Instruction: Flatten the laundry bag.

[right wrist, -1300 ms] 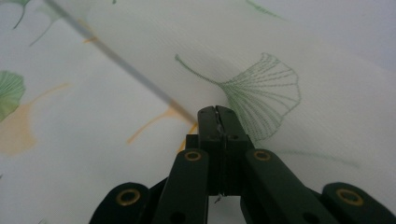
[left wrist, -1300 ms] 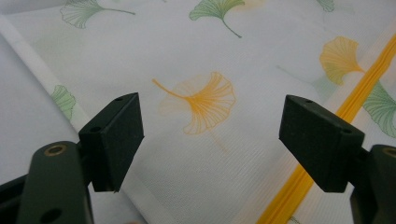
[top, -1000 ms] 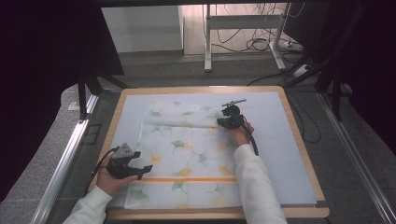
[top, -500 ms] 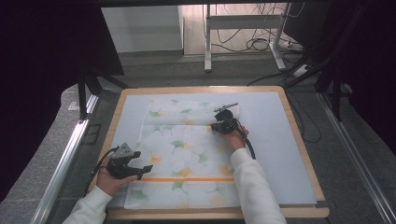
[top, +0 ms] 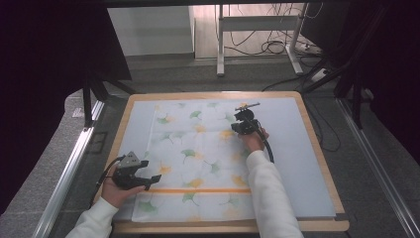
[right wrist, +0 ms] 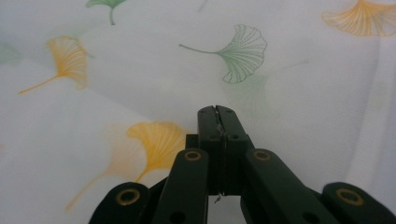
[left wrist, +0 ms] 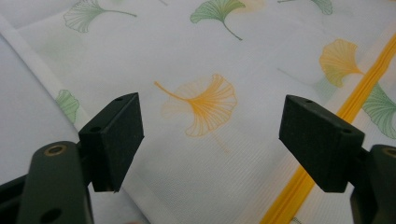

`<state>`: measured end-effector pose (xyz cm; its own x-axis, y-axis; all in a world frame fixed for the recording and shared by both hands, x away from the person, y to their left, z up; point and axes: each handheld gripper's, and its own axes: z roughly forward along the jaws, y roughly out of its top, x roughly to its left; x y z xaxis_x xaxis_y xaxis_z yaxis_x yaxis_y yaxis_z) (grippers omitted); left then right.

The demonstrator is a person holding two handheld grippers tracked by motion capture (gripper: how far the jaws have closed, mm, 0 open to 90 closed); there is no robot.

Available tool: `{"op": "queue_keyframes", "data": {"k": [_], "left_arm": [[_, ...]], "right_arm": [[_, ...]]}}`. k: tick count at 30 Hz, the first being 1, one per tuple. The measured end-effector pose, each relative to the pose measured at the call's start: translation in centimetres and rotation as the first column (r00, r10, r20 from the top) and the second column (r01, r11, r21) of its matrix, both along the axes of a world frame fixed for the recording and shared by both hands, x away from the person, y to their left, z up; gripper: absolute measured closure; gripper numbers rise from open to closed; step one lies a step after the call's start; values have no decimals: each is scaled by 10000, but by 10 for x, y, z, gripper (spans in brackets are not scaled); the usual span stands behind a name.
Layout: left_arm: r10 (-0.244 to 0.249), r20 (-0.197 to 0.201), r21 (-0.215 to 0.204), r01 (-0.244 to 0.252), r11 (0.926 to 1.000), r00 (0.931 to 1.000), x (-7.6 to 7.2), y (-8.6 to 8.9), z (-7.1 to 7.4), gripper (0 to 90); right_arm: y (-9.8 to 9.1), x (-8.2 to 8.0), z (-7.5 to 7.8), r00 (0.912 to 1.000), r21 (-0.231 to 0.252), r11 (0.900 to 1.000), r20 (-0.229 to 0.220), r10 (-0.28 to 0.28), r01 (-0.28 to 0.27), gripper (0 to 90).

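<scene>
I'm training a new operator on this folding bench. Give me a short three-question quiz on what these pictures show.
1. True or false: the left gripper has its jaws apart.
2. What pattern is on the white leaf-printed cloth?
3. The right gripper has its jaws: A wide open, B shut, C clamped on a cup.

Key: 1 true. 2 green and orange ginkgo leaves, plus an orange stripe. 3 B; whether cloth is pinched is unclear.

High view looks forward and down over the worktop (top: 317,163); each hand-held gripper view looks closely along its jaws, sharing the leaf-printed cloth (top: 198,158).
</scene>
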<state>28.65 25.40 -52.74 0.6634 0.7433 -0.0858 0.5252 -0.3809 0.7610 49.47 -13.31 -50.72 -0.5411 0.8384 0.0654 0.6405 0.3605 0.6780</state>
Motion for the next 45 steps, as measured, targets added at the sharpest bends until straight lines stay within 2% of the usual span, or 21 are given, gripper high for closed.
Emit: {"op": "queue_keyframes", "data": {"k": [2,6,7,14,15,16,17,19,21,22,23,24,25,28,29,30,31,32,33,38,45], "left_arm": [[8,-10,-7,-8,10000,10000,0,0,0,217],[0,-29,-8,0,10000,10000,0,-1,0,217],[7,-53,-3,-7,10000,10000,-1,-2,0,217],[-131,-32,-122,131,9998,9999,-1,-4,1,215],[-192,32,-101,192,9998,9998,-2,-5,1,215],[-283,83,-105,284,9995,9996,-3,-6,2,215],[-459,124,-78,460,9989,9989,-4,-9,3,215],[-578,148,40,577,9983,9982,-5,-12,3,219],[-670,125,-17,670,9978,9977,-5,-15,4,221],[-670,125,-17,670,9978,9977,-5,-15,4,221],[-736,80,-121,737,9972,9973,-5,-17,5,222],[-736,80,-121,737,9972,9973,-5,-17,5,223],[-873,-44,-388,871,9954,9962,-5,-18,5,225],[-907,-33,-318,905,9954,9959,-5,-21,6,227],[-1000,-80,-373,996,9943,9950,-5,-23,6,229],[-1000,-80,-373,996,9943,9950,-5,-23,6,229],[-1044,-97,-374,1040,9939,9945,-5,-25,6,229],[-1092,-115,-341,1088,9935,9940,-5,-27,6,229],[-1178,-134,-298,1174,9926,9929,-5,-31,7,231],[-1430,-56,28,1430,9897,9897,-2,-45,8,233],[-1722,-63,151,1722,9849,9850,3,-61,10,236]], "right_arm": [[-6,-15,13,9992,-84,9994,205,350,-348,892],[-12,-32,23,9973,-195,9976,301,665,-659,892],[-17,-46,28,9964,-134,9967,294,799,-795,892],[-34,-84,36,9913,148,9916,311,1280,-1285,892],[-39,-96,36,9893,200,9895,300,1426,-1432,892],[-39,-96,36,9893,200,9895,300,1426,-1432,892],[-44,-109,35,9878,240,9877,263,1536,-1542,892],[-48,-122,33,9846,296,9845,338,1718,-1728,892],[-53,-135,30,9814,373,9812,399,1880,-1895,892],[-53,-135,30,9814,373,9812,399,1880,-1895,892],[-58,-148,25,9789,535,9778,384,2007,-2026,891],[-58,-148,25,9789,535,9778,384,2007,-2026,891],[-62,-159,22,9772,501,9762,350,2094,-2110,891],[-66,-171,21,9763,581,9748,336,2136,-2153,891],[-69,-180,19,9751,572,9737,387,2186,-2205,891],[-69,-180,19,9751,572,9737,387,2186,-2205,891],[-72,-190,19,9753,664,9734,422,2170,-2195,891],[-72,-190,19,9753,664,9734,422,2170,-2195,891],[-74,-199,19,9761,775,9734,455,2126,-2156,892],[-78,-219,17,9763,846,9732,528,2100,-2139,891],[-82,-232,13,9775,884,9737,407,2072,-2100,892]]}}
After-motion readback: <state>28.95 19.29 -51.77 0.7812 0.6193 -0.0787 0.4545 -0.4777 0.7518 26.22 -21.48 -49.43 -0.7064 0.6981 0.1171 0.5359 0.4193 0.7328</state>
